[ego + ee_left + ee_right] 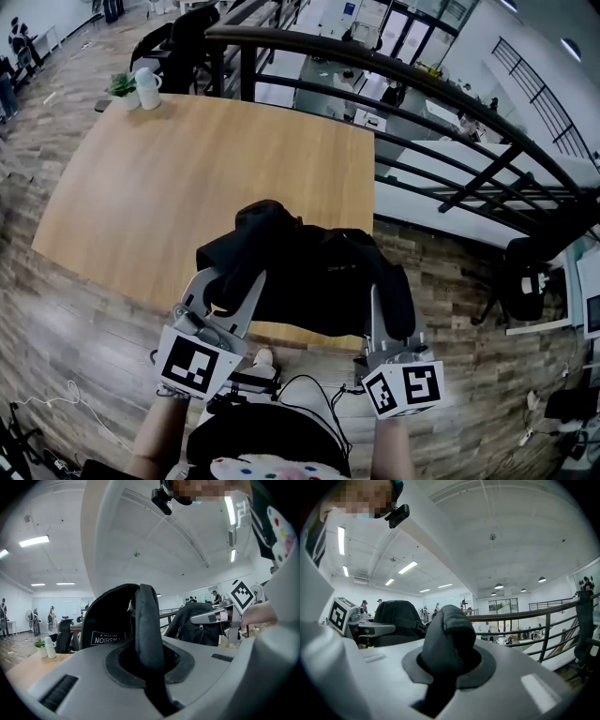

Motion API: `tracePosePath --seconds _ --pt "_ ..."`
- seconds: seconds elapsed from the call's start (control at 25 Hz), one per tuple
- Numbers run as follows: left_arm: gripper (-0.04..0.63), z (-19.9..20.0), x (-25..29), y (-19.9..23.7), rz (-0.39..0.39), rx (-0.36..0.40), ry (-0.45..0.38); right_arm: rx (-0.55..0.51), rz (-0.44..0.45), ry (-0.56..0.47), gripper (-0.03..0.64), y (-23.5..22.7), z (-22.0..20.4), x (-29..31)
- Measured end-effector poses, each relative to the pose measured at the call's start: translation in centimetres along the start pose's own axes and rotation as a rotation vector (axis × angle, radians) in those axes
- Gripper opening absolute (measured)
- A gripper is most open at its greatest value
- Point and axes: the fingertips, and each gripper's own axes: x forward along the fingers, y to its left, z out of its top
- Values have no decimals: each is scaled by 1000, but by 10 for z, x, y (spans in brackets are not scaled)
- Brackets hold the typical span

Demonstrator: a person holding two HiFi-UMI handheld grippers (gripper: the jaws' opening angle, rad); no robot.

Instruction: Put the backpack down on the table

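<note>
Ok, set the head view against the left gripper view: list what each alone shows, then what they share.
Head view only: the whole top of the wooden table, and the marker cube on the left hand-held gripper.
Left gripper view only: that gripper's jaws shut on a padded strap, and a white-lettered label on the bag.
Both: the black backpack, the right hand-held gripper gripping its other side, and the potted plant at the table's far corner.

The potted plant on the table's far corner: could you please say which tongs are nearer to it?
Left. The left tongs grip the backpack at the table edge, on the side of the potted plant; the right tongs grip it farther right.
</note>
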Motion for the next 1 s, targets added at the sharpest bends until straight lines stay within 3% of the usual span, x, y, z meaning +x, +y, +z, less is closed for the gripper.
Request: tracePosePath --seconds 0.56,1.0 --pt "37 -8 42 28 -3 -4 -1 3 -5 14 60 -22 -3 44" --pt "37 -26 91 51 36 -34 24 -74 15 53 60 -51 -13 95"
